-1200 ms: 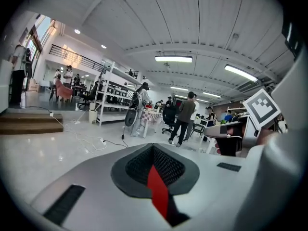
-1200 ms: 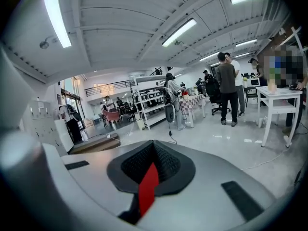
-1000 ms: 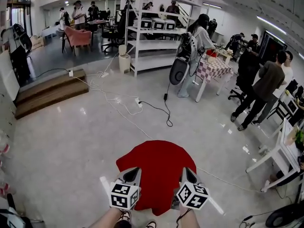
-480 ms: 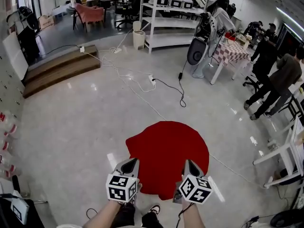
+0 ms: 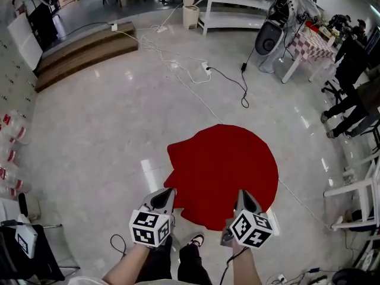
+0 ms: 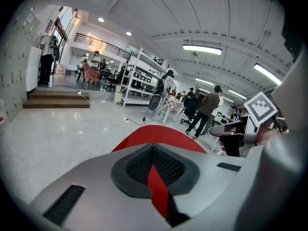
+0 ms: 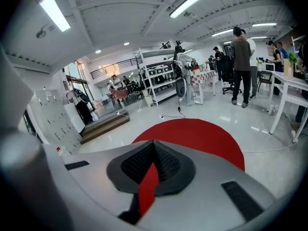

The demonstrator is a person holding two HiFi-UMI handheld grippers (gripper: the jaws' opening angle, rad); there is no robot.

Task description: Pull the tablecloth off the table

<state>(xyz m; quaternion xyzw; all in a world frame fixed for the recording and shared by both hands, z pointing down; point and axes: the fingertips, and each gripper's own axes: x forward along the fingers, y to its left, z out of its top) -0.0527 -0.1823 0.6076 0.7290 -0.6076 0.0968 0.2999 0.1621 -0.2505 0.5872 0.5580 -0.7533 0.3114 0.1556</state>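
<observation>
A round red tablecloth point(image 5: 222, 168) spreads out in front of me in the head view; whatever lies under it is hidden. Its near edge runs into both grippers. My left gripper point(image 5: 168, 191) is shut on the cloth's left near edge, where a fold notches the outline. My right gripper point(image 5: 243, 193) is shut on the right near edge. In the left gripper view a red strip of cloth point(image 6: 156, 189) is pinched between the dark pads of the left gripper point(image 6: 153, 163). The right gripper view shows the same pinch, the cloth point(image 7: 202, 136) fanning out beyond the right gripper point(image 7: 153, 163).
Cables point(image 5: 205, 70) trail over the glossy floor beyond the cloth. A low wooden step point(image 5: 83, 49) lies at the back left. A white table point(image 5: 356, 189) and standing people point(image 5: 356, 94) are at the right. My own shoes point(image 5: 196, 240) show below the cloth's edge.
Both grippers have sunk with the cloth's edge still pinched in them. The head view has tipped down, so the red cloth shows larger and higher in the picture.
</observation>
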